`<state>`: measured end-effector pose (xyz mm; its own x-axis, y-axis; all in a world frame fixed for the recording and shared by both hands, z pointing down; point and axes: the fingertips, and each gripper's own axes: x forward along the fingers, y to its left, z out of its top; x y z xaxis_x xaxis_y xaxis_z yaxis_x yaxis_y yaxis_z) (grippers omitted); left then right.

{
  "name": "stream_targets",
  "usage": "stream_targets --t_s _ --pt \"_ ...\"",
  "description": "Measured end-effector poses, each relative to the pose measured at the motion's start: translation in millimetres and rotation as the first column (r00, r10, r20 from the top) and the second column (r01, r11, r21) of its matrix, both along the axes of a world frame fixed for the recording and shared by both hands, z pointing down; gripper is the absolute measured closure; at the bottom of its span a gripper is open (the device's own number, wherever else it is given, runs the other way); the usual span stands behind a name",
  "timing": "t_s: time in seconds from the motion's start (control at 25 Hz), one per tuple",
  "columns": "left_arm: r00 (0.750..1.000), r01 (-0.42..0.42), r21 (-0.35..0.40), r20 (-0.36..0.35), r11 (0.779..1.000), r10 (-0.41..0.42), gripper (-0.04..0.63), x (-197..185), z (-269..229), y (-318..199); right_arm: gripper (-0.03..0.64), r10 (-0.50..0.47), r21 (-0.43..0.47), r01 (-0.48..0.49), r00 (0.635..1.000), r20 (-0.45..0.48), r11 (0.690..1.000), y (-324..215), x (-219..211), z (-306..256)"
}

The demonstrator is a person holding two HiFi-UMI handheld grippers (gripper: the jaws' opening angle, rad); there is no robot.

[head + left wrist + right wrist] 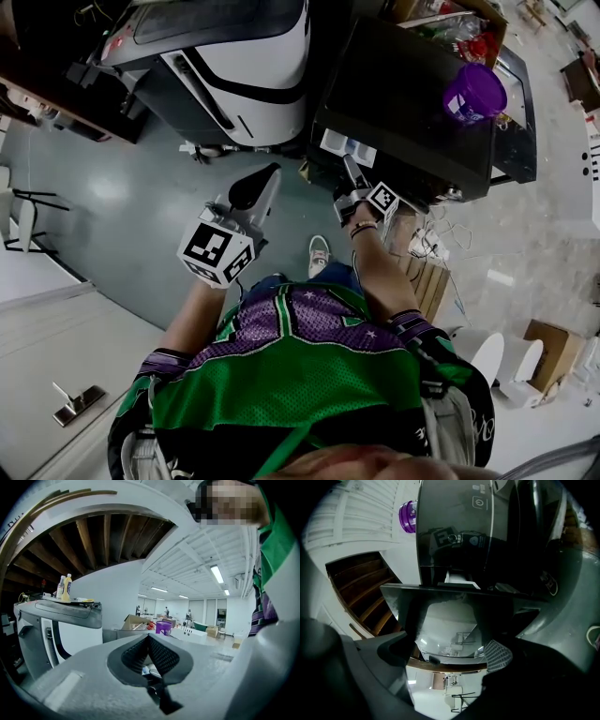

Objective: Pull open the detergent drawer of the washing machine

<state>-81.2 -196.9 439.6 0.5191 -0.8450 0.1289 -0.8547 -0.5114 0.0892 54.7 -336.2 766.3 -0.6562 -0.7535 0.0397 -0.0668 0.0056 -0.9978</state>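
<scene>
Black gloss casing: washing machine (412,103), purple cup (474,92) on top. Detergent drawer (339,145): left end of the machine's front, partly drawn out, white inside showing.

Right hand-held gripper (349,169): clamped on the drawer's front panel, by my reading.

Left hand-held gripper (149,641): jaws together, empty, well apart from the machine.

Risks: the slick panel may slip from the jaws, and a skewed pull could jam the drawer.

Setting: grey-green floor (122,206), white appliance (253,47) alongside, cardboard box (553,347), large bright hall.
</scene>
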Motion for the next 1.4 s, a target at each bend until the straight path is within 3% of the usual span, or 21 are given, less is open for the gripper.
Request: stream_targets --t_s 1.2,1.4 --pt "0.996 -0.088 0.044 -0.016 0.995 0.089 0.578 -7.6 -16.3 51.6 0.155 -0.031 -0.008 0.030 0.999 -0.021 1.000 81.0 -4.9 -0.3" --pt "0.995 -0.092 0.060 -0.028 0.994 0.094 0.578 -9.1 -20.2 50.6 0.152 -0.108 -0.015 0.107 0.987 -0.116 0.994 91.4 -13.2 8.3"
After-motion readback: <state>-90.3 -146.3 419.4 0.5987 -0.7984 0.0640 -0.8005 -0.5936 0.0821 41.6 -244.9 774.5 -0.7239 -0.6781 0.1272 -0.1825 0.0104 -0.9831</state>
